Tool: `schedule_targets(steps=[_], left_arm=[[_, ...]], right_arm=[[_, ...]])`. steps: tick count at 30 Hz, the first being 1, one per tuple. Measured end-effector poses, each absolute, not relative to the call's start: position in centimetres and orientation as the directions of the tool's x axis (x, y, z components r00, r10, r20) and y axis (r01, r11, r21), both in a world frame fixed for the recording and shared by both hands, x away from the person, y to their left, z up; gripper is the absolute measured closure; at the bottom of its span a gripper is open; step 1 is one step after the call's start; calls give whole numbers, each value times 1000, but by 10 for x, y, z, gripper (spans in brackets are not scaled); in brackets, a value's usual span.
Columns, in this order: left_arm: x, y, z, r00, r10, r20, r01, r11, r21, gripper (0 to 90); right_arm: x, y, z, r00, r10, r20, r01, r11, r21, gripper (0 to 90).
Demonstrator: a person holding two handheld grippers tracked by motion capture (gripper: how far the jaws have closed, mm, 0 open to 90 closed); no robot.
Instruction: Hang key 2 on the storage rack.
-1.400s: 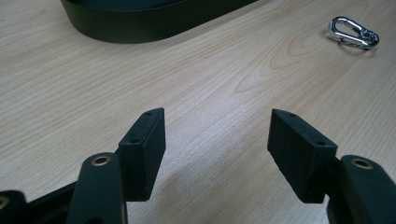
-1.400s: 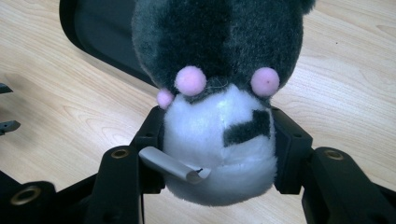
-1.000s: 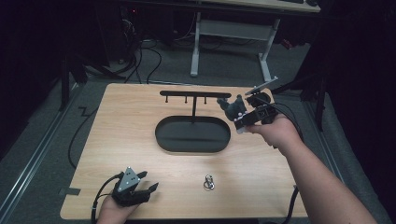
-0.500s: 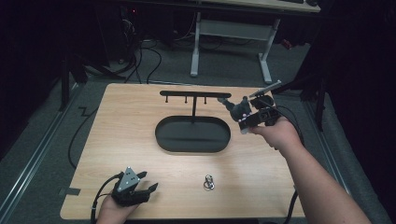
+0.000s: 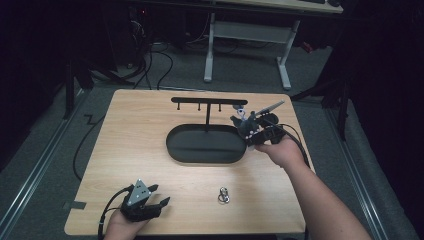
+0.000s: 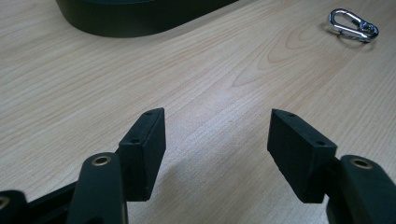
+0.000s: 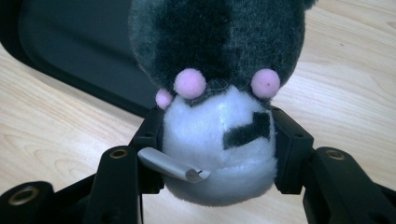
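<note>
The right gripper [image 5: 248, 131] is held above the table [image 5: 130, 125], just beside the right end of the black oval tray [image 5: 205, 145]. Its 2 jaws are clamped on a plush toy [image 7: 219, 140], pressing the white part from both sides; the toy's dark grey part rises beyond the jaws, with 3 pink dots [image 7: 190, 84] at the seam and a black patch [image 7: 247, 130] on the white. A small grey tag [image 7: 170, 165] sticks out by the near jaw. In the high view the toy [image 5: 243, 121] sits at the gripper's tip, near the right end of the black hook rack [image 5: 209, 101] that stands on the tray.

The left gripper [image 5: 161, 196] lies at the table's near-left corner, jaws wide apart with bare wood between them. A silver carabiner [image 5: 223, 194] lies on the table to its right, well apart from the tray
</note>
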State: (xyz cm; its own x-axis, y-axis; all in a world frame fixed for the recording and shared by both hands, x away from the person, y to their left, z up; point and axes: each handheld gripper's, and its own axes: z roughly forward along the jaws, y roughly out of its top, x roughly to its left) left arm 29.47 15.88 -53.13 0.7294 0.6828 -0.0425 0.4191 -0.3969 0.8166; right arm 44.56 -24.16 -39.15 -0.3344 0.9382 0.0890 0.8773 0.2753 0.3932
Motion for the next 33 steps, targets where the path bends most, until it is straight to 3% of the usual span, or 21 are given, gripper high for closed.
schedule_targets(steps=[11,19,27,33], left_arm=[[296,159,-532,735,678,-33,417,-412,810,378],[296,158,-529,735,677,-34,412,-406,815,379],[294,156,-526,742,668,-52,415,-398,818,396],[294,154,-524,748,659,-78,428,-389,816,429]], right_arm=[[465,-233,-414,-314,946,86,878,254,406,444],[469,-230,-421,-293,953,80,872,231,432,360],[444,-238,-418,-301,951,71,847,232,479,369],[407,-240,-429,-349,937,34,788,274,551,447]])
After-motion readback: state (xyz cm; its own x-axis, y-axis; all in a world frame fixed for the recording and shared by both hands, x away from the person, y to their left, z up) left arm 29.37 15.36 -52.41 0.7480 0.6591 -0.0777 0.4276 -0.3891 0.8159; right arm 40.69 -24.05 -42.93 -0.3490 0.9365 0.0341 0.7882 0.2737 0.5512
